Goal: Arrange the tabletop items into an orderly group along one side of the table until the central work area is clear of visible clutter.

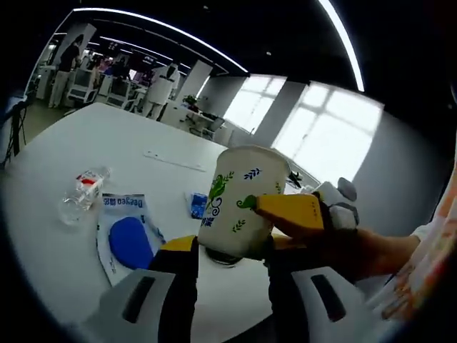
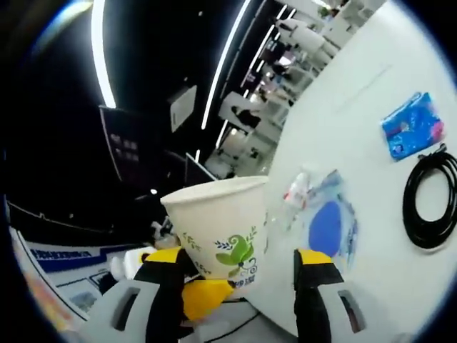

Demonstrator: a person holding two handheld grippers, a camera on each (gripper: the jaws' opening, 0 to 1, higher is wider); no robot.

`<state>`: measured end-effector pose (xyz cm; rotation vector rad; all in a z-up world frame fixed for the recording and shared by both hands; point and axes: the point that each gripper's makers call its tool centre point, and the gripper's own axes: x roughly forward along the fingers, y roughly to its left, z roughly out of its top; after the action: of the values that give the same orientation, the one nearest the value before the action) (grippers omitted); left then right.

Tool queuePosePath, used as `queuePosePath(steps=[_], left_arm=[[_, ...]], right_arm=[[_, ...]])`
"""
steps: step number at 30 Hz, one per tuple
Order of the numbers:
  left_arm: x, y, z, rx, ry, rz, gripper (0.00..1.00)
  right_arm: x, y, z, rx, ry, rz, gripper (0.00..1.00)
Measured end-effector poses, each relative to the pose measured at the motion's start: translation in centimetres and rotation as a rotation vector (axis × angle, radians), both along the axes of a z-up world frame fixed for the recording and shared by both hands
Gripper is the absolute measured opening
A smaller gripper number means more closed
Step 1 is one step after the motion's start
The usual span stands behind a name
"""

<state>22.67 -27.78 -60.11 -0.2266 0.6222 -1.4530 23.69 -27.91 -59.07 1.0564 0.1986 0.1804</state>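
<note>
I am seeing 1 white paper cup (image 1: 239,204) with green leaf print sitting between the jaws of my left gripper (image 1: 230,259), and the yellow-tipped right gripper (image 1: 293,214) is reaching in from the right and pressing its side; I cannot tell whether either pair is actually clamping it. The cup is being held above the white table (image 1: 86,250) near its edge, its inside hidden. On the table are lying 1 clear plastic bottle (image 1: 82,193), 1 clear packet with a blue oval pad (image 1: 127,236), 1 small blue pouch (image 2: 410,127) and 1 black coiled cable (image 2: 432,204).

White cup (image 1: 239,204), green leaf print; blue packet (image 2: 413,125).
</note>
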Motion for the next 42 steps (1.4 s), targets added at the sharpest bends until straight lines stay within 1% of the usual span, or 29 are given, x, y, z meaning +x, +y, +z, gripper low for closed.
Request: queuePosePath(steps=[1, 2, 3, 4, 8, 9, 12, 17, 19, 20, 21, 23, 24, 26, 28, 29, 30, 32, 33, 34, 35, 37, 38, 39, 40, 41, 42], left_arm=[[-0.3, -0.1, 0.1, -0.004, 0.004, -0.008, 0.36], [-0.4, -0.1, 0.1, -0.005, 0.004, -0.01, 0.36], [-0.2, -0.5, 0.6, -0.04, -0.009, -0.006, 0.36], [-0.5, -0.3, 0.3, -0.022, 0.006, -0.012, 0.36], [-0.9, -0.5, 0.8, -0.048, 0.006, -0.025, 0.36], [-1.1, -0.4, 0.9, -0.057, 0.001, -0.033, 0.36], [-1.7, -0.3, 0.9, -0.065, 0.003, -0.052, 0.36], [-2.7, -0.5, 0.7, -0.057, 0.011, -0.104, 0.36], [-2.8, -0.6, 0.8, -0.057, 0.01, -0.108, 0.34], [-2.8, -0.6, 0.7, -0.052, 0.012, -0.108, 0.31], [-2.7, -0.4, 0.2, -0.031, 0.019, -0.1, 0.3], [-2.5, -0.1, 0.1, -0.024, 0.003, -0.099, 0.3], [-2.4, 0.1, 0.1, -0.022, -0.006, -0.095, 0.31], [-1.6, 0.6, 0.2, -0.014, -0.027, -0.08, 0.35], [-0.5, 1.2, 0.8, -0.025, -0.05, -0.058, 0.41], [-0.2, 1.3, 1.3, -0.038, -0.054, -0.056, 0.48], [0.0, 1.4, 2.2, -0.057, -0.07, -0.072, 0.54], [-0.2, 1.2, 3.6, -0.078, -0.122, -0.115, 0.66], [-0.5, 0.9, 4.5, -0.086, -0.163, -0.151, 0.7], [-0.9, 0.6, 5.1, -0.09, -0.188, -0.178, 0.73], [-1.7, 0.0, 5.8, -0.102, -0.215, -0.227, 0.77], [-3.2, -1.1, 6.6, -0.101, -0.249, -0.305, 0.81], [-3.7, -1.6, 6.7, -0.096, -0.255, -0.327, 0.81], [-4.0, -2.1, 6.8, -0.096, -0.253, -0.336, 0.8], [-4.4, -2.9, 6.8, -0.089, -0.229, -0.344, 0.79], [-4.8, -3.2, 6.7, -0.084, -0.215, -0.367, 0.8], [-5.1, -3.7, 6.5, -0.079, -0.215, -0.39, 0.81]], right_arm=[[0.0, 0.0, 0.5, 0.003, -0.025, 0.002, 0.44], [0.0, 0.1, 0.8, 0.003, -0.033, 0.005, 0.44], [-0.1, -0.4, 0.5, -0.045, -0.022, -0.016, 0.43], [-0.1, -0.2, 0.9, -0.054, -0.033, -0.005, 0.42], [-0.5, -0.1, 1.5, -0.094, -0.043, -0.008, 0.42], [-0.6, -0.1, 1.7, -0.125, -0.053, -0.008, 0.42], [-1.1, 0.1, 1.8, -0.184, -0.053, -0.001, 0.41], [-1.9, -0.3, 1.7, -0.261, -0.059, 0.001, 0.41], [-2.1, -0.9, 1.8, -0.323, -0.058, -0.014, 0.41], [-2.1, -1.4, 1.8, -0.367, -0.058, -0.025, 0.41], [-2.3, -1.6, 1.9, -0.392, -0.058, -0.027, 0.4], [-2.5, -2.4, 1.8, -0.437, -0.045, -0.042, 0.4], [-2.7, -2.7, 1.8, -0.463, -0.042, -0.048, 0.4], [-3.2, -3.5, 1.7, -0.542, -0.026, -0.058, 0.4], [-3.7, -4.1, 1.5, -0.615, -0.003, -0.055, 0.4], [-4.1, -4.3, 1.1, -0.676, 0.018, -0.039, 0.4], [-4.3, -4.4, 0.9, -0.715, 0.027, -0.025, 0.4], [-4.7, -4.0, 0.3, -0.8, 0.046, 0.029, 0.4], [-4.8, -3.8, 0.2, -0.824, 0.05, 0.048, 0.4], [-4.8, -3.5, 0.1, -0.838, 0.049, 0.061, 0.4], [-4.6, -3.0, 0.4, -0.829, 0.03, 0.066, 0.41], [-4.4, -2.1, 0.7, -0.808, 0.003, 0.092, 0.41], [-4.2, -1.4, 0.8, -0.82, -0.013, 0.119, 0.41], [-4.2, -1.2, 0.9, -0.842, -0.023, 0.134, 0.41], [-4.1, -0.9, 0.9, -0.864, -0.026, 0.149, 0.41], [-4.1, -0.7, 0.9, -0.872, -0.03, 0.159, 0.41], [-4.0, -0.4, 1.0, -0.883, -0.037, 0.173, 0.41]])
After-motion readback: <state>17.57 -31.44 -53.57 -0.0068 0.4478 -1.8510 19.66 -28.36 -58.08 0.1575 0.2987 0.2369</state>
